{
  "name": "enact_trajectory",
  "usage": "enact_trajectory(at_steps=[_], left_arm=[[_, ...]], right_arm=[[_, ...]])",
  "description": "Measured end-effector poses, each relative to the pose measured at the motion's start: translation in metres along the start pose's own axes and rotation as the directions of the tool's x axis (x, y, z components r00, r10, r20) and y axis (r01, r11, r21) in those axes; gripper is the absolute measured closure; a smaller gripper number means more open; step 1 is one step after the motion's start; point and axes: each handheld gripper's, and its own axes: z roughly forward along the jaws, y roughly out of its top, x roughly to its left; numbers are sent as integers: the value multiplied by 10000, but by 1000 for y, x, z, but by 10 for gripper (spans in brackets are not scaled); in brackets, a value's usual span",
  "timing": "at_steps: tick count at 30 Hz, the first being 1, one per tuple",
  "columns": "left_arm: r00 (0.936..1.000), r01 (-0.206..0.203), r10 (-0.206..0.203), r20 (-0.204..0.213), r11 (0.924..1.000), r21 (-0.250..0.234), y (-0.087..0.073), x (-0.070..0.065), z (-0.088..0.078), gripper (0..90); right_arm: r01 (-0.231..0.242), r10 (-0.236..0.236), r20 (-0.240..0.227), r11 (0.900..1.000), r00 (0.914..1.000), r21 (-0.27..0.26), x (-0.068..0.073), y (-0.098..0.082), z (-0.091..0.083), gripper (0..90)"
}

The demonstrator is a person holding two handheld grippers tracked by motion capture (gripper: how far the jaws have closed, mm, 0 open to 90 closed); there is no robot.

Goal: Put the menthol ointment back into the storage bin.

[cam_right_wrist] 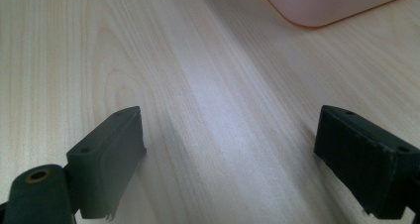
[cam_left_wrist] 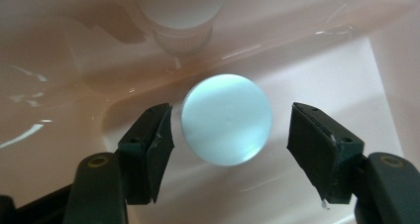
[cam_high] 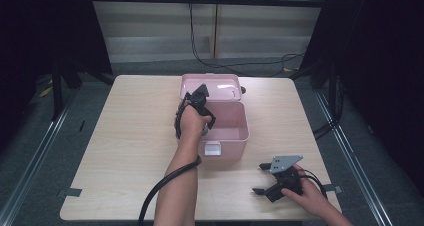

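We see a pale wooden worktop [cam_high: 130, 136] with an open pink box [cam_high: 235, 131] standing near its middle, the lid [cam_high: 211, 87] tipped back toward the far edge and a white latch [cam_high: 212, 149] on the near wall. The left hand [cam_high: 191, 122] reaches over the box's left rim and points the left gripper [cam_left_wrist: 230, 130] down into it. In the left gripper view its jaws are spread, and between them, on the pink floor of the box, lies a round pale blue disc [cam_left_wrist: 226, 119]. The left jaw sits just beside the disc's edge; we cannot tell whether it touches. The right jaw stands apart from the disc. Farther in, against the box wall, stands a whitish cylindrical container [cam_left_wrist: 181, 23], blurred, so we cannot tell what it is.

The right hand [cam_high: 310, 196] rests near the front right corner of the worktop, holding the right gripper [cam_high: 261, 178], which carries a grey plate [cam_high: 285, 163] on top and points left. Its jaws are spread wide with nothing between them; in the right gripper view we see bare wood grain below them and a rounded corner of the pink box at the upper right. A black cable [cam_high: 162, 186] trails from the left gripper along the forearm.
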Motion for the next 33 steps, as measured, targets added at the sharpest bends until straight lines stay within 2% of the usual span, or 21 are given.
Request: enact_trajectory(at_steps=[16,21,25,33], left_arm=[[9999,-135,136,79,9999,-96,2,-4,-15,259],[9994,-339,339,96,9994,-18,3,-6,-21,230],[9995,-270,270,156,9996,-42,3,-6,-26,217],[9983,-495,492,299,9987,98,1,-4,-33,189]], right_arm=[[-2,2,-3,10000,10000,-3,0,0,0,112],[-4,4,1,10000,10000,-2,0,0,0,112],[3,-3,4,10000,10000,-2,0,0,0,112],[6,-6,5,10000,10000,-4,0,0,0,112]])
